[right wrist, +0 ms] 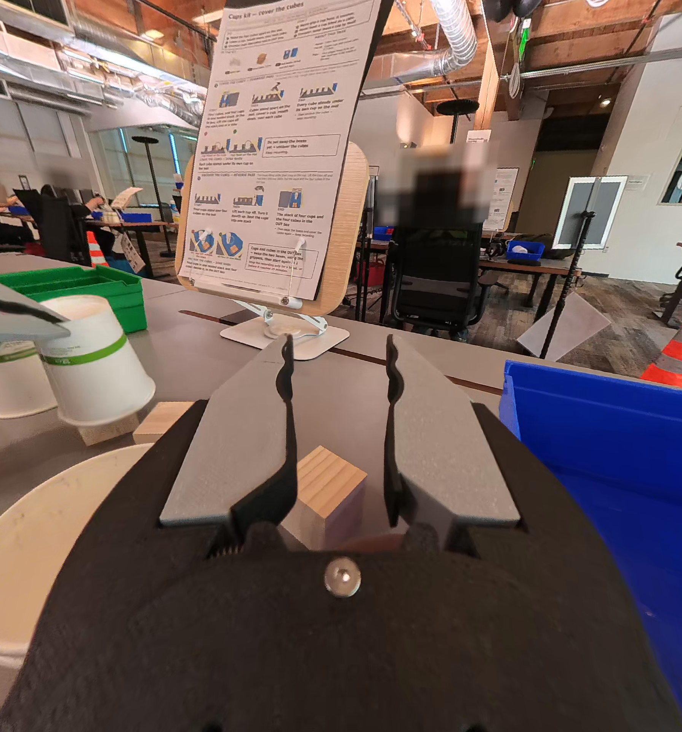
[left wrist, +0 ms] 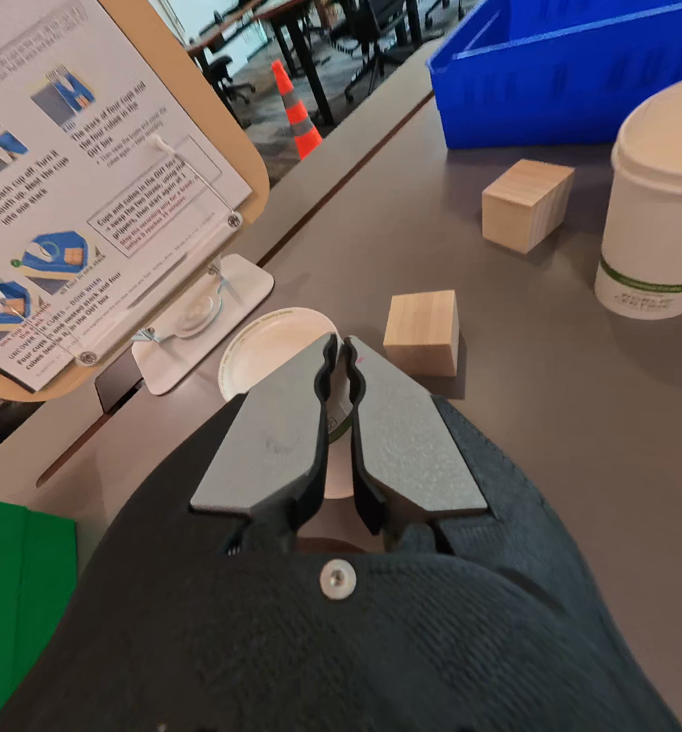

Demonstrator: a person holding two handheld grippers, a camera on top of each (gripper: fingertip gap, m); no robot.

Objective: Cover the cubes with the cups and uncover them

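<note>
Right wrist view takes in the most: the grey desk (right wrist: 371, 396), a blue bin (right wrist: 608, 455) at lower right, a green bin (right wrist: 74, 285) at middle left and a sheet stand (right wrist: 276, 198) at centre. At the left edge the left gripper (right wrist: 15, 325) holds a white cup (right wrist: 94, 356) mouth down and tilted, its rim raised over a wooden cube (right wrist: 106, 433) that shows underneath. Just behind it a second cup (right wrist: 15, 384) stands mouth down, and whatever it hides cannot be seen. A third cup (right wrist: 34, 554) fills the lower left corner. The right gripper (right wrist: 337, 348) has its jaws spread and grips nothing; a bare cube (right wrist: 323, 487) lies on the desk low between them, untouched. One more bare cube (right wrist: 161, 420) sits left of centre.

I judge the task to be midway: one cube is half under a tilted cup and two lie bare. Whether this cup is going on or coming off, the pictures do not say.

Left wrist view adds what the other lacks: the left jaws are nearly closed, pinching the held cup at the edge of its upturned base. It also shows the two bare cubes well apart, right of centre. It hides the cube under that cup, and the second cup is out of frame
</note>
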